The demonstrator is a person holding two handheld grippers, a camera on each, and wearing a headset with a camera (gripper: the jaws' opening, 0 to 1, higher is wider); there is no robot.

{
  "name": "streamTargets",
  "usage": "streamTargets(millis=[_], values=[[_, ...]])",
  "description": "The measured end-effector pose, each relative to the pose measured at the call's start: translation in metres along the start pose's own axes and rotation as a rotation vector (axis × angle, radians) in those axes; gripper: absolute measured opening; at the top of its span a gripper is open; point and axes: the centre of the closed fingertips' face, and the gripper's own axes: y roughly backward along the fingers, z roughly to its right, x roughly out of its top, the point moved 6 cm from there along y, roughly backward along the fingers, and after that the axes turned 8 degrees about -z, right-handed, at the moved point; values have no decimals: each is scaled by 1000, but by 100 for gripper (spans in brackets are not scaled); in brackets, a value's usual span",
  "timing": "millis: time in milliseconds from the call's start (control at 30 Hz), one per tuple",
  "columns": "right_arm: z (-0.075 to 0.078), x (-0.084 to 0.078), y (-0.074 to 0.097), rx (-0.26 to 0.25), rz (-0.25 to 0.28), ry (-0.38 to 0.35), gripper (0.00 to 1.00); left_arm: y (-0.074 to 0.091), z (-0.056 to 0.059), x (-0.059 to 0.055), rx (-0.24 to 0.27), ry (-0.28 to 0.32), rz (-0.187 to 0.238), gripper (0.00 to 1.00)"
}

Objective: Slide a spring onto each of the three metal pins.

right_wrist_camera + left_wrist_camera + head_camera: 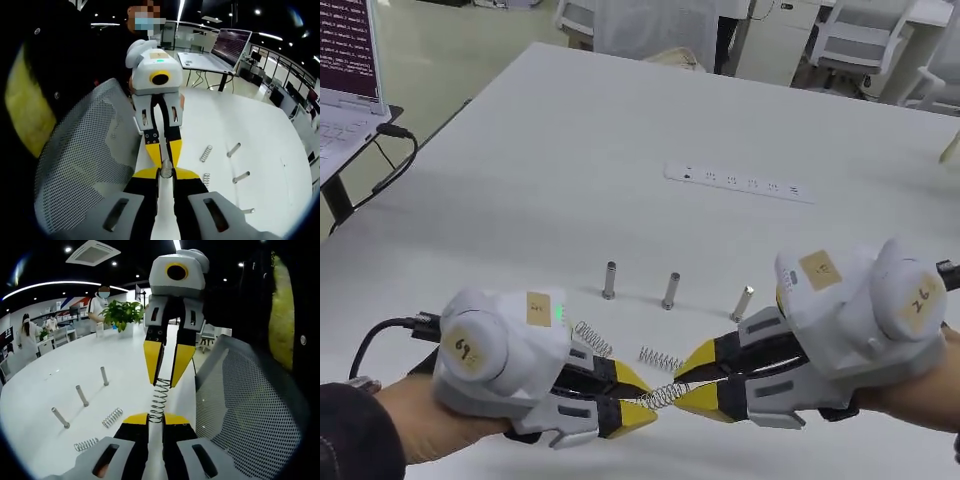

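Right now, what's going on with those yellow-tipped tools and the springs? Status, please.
Left hand-held gripper and right hand-held gripper both shut on one spring. Three pins bare. Two loose springs on table, nothing blocking.

**Item 1.** Left gripper, nearer the person than the power strip and to its left. A tan end sticker is borne on the round rear cap. Two handwritten digits are read on it as 61 or, turned over, 19. A tan top sticker is carried on the housing; its writing cannot be made out.

**Item 2.** Right gripper, nearer the person than the power strip and to its right. A tan cap sticker is marked sideways, apparently 26. The scribble on the tan housing sticker is left unread.

**Item 3.** Laptop screen, far left of the power strip. Lines of pale text are shown on dark purple, too small to be read.
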Motion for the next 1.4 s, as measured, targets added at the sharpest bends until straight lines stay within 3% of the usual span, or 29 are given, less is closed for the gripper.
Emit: streamTargets(millis=[400,1400], values=[[3,-4,-6,14,1,-40,10,0,2,3,-17,12,18,1],[4,-1,-17,44,5,-53,9,1,1,8,-20,17,54,1]])
